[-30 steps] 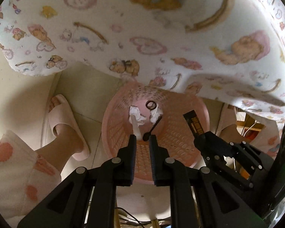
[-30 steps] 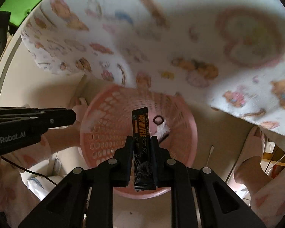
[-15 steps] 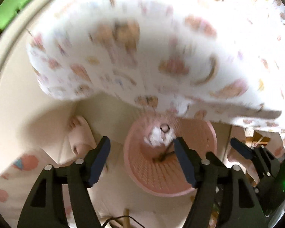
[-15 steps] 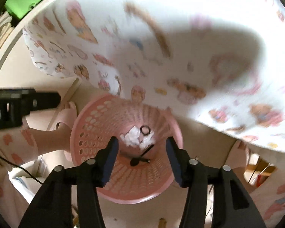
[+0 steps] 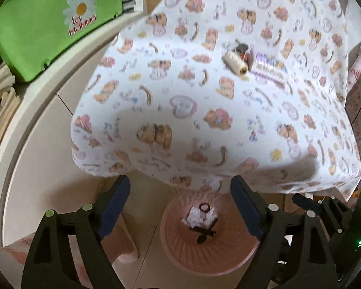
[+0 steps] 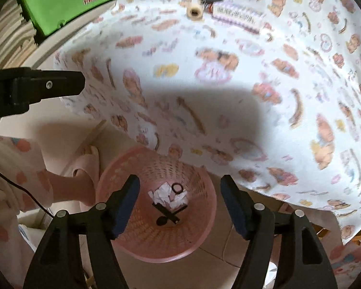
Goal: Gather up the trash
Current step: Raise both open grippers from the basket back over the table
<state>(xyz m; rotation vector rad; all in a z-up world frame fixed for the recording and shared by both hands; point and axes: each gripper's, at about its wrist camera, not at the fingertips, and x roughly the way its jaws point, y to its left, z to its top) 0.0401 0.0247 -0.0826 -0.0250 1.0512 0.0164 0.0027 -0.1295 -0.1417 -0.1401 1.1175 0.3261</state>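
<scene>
The far rim of the basket [image 5: 211,268] is hidden under the hanging edge of the cloth [image 5: 204,110] in the left view; the right view shows the basket [image 6: 199,240] more fully, on the floor below the cloth [image 6: 228,110]. Both views are blurred, so the prints on the cloth and the small items on top of it are hard to read: a pale spool [image 5: 235,63], a dark object behind it that cannot be identified, and a purple-striped packet [image 5: 269,68], seen again in the right view as spool [image 6: 195,12] and packet [image 6: 238,15]. Inside the basket lie crumpled paper [image 6: 168,196], a dark ring [image 6: 177,188] and crossed black pieces [image 6: 169,214]. Left gripper [image 5: 180,202]: jaws spread wide, holding nothing, angled down toward the basket. Right gripper [image 6: 180,200]: jaws likewise wide apart and empty, directly above the basket.
</scene>
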